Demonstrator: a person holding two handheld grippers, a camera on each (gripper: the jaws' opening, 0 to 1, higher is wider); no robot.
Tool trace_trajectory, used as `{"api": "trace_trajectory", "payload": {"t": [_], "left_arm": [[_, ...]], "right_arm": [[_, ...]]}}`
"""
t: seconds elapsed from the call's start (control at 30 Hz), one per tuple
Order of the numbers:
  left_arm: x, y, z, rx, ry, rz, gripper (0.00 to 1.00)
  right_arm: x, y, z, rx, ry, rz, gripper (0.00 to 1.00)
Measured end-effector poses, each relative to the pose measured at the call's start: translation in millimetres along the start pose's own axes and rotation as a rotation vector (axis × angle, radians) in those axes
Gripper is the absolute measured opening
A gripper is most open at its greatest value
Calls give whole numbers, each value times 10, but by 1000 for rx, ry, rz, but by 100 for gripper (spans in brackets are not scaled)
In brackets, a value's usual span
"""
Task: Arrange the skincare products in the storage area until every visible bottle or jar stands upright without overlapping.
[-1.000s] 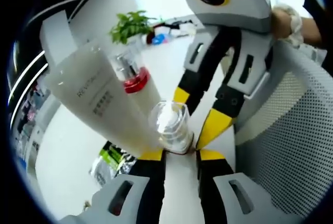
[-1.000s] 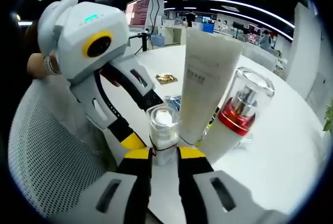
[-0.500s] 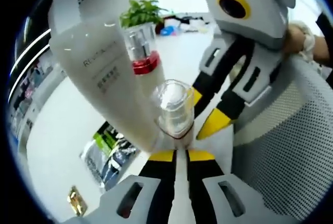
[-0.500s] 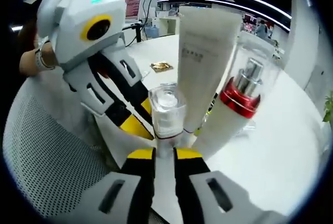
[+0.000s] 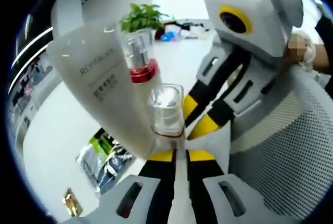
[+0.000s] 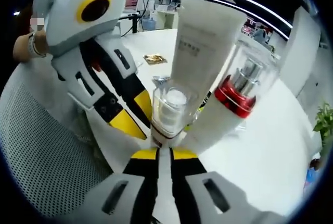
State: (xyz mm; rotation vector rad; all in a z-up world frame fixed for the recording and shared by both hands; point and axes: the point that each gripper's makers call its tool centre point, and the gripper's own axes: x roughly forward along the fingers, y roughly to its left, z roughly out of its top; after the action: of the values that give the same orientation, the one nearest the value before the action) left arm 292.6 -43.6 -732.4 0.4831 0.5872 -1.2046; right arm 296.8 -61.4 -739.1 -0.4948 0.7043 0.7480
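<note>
Closest in the left gripper view, the left tongs (image 5: 175,154) have their yellow tips drawn together at the foot of a small clear-capped bottle (image 5: 166,110); the jaws look pressed onto its base, pinching it. The bottle rises straight up from the tips, its white inner pump showing through the clear cap.

In the right gripper view the right tongs (image 6: 159,153) meet the same small bottle (image 6: 170,111) from the other side, tips likewise closed against its base, with the bottle tilting a little to the right in that view.

Just beside it stands a tall white tube (image 5: 101,86), touching or nearly touching the small bottle, printed lettering on its face. Behind it is a pump bottle with a red collar (image 5: 139,62) under a clear cap; in the right gripper view this bottle (image 6: 232,99) leans away to the right.

All three rest on a white surface (image 5: 57,146) next to a white mesh basket (image 5: 291,151). Further off lie a printed sachet (image 5: 106,159) and a small gold packet (image 6: 155,58). A green plant (image 5: 141,16) stands at the far side.
</note>
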Motion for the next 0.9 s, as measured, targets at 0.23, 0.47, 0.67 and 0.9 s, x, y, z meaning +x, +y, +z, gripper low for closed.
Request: {"api": "trace_trajectory", "payload": {"t": [0.23,0.47,0.67,0.9], "left_arm": [[0,6,31,18,-10,10,9],[-15,37,46,22,-17,30,9],[-16,36,43,31,-14,36,10],[-22,36,63,32,-22,40,10]], "right_arm": [[-4,-52,-3,-9,1,-28,4],[-5,-50,22,-1,-11,-27,5],[-2,-51,34,-20,-17,-31,4],[6,-56,30,-19,-17,-31,4]]}}
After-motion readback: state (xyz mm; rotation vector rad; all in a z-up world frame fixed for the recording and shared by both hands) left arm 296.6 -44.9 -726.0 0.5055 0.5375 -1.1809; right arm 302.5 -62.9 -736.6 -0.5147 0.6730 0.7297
